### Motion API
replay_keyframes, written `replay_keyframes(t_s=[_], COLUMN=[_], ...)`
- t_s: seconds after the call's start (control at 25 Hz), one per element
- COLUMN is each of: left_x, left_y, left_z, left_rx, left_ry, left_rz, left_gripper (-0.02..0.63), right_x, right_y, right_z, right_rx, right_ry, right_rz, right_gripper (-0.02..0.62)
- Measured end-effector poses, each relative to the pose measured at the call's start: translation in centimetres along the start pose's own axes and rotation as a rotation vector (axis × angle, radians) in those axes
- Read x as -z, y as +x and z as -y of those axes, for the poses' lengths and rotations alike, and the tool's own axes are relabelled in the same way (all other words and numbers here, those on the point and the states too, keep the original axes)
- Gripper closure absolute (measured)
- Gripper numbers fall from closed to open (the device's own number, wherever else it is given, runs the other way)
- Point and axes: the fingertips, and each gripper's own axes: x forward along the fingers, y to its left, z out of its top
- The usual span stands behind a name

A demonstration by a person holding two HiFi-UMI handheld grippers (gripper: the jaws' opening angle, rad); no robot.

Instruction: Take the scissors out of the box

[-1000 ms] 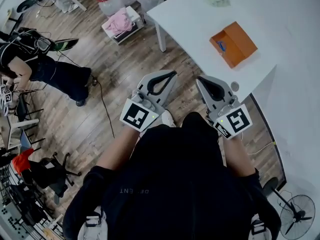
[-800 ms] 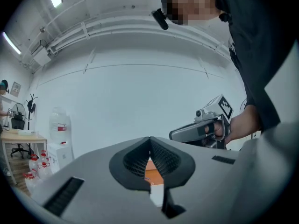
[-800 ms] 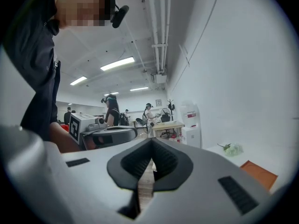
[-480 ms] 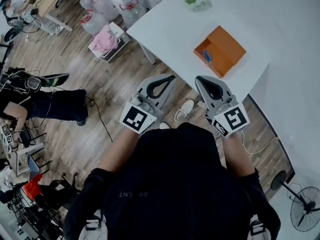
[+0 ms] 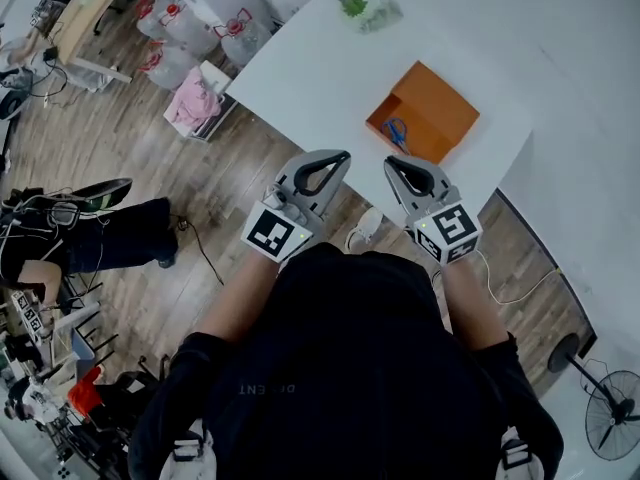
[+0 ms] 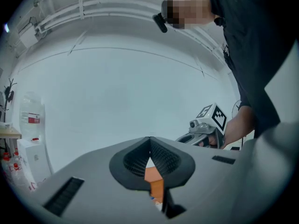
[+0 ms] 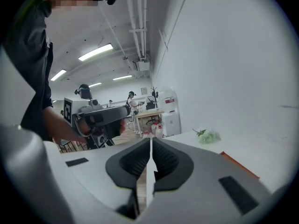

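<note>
An open orange box [image 5: 432, 118] lies on the white table [image 5: 300, 78] near its front corner. Blue-handled scissors [image 5: 397, 131] rest inside it at the left end. My left gripper [image 5: 340, 156] hovers just short of the table edge, shut and empty. My right gripper [image 5: 392, 162] hangs beside it, close before the box; its jaws are opening to a thin slit with nothing between them. In the left gripper view the box [image 6: 156, 183] shows orange behind the meeting jaws of the left gripper [image 6: 150, 139]. The right gripper [image 7: 151, 139] looks past the box's rim [image 7: 238, 164].
A green sprig in a clear bag [image 5: 365, 10] lies at the table's far end. Water jugs [image 5: 235, 28] and a cart with pink cloth [image 5: 193, 108] stand on the wood floor at left. A seated person [image 5: 100, 238] is farther left, a fan [image 5: 605, 428] at lower right.
Both grippers have come forward to the table's edge, so the box now lies just ahead of them. The right jaws have parted slightly.
</note>
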Motion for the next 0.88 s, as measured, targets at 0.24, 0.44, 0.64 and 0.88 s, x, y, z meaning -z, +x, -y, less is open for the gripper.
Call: replay_keyframes(t_s=[0.24,0.44,0.64,0.88], left_x=[2.1,3.0,3.9,4.7], left_y=[4.2,6.6,8.8,11.0], left_z=[-1.4,-2.0,-3.6,-4.8], left_rx=[0.009,0.058,0.115,0.196], left_ry=[-0.036,-0.041,-0.065,-0.065], left_rz=[-0.031,-0.014,-0.002,-0.004], left_gripper=[0.588,0.588,0.588,0.588], right_x=[2.7,5.5,7.9,10.9], right_y=[1.9,3.3,5.1,6.5], right_z=[4.2,7.5,10.3,13.0], right_rx=[0.003,0.058,0.109,0.178], right_ry=[0.035,0.068,0.092,0.128], right_rz=[-0.067,-0.152,-0.225,-0.317], right_gripper=[0.571,0.586,0.578,0.571])
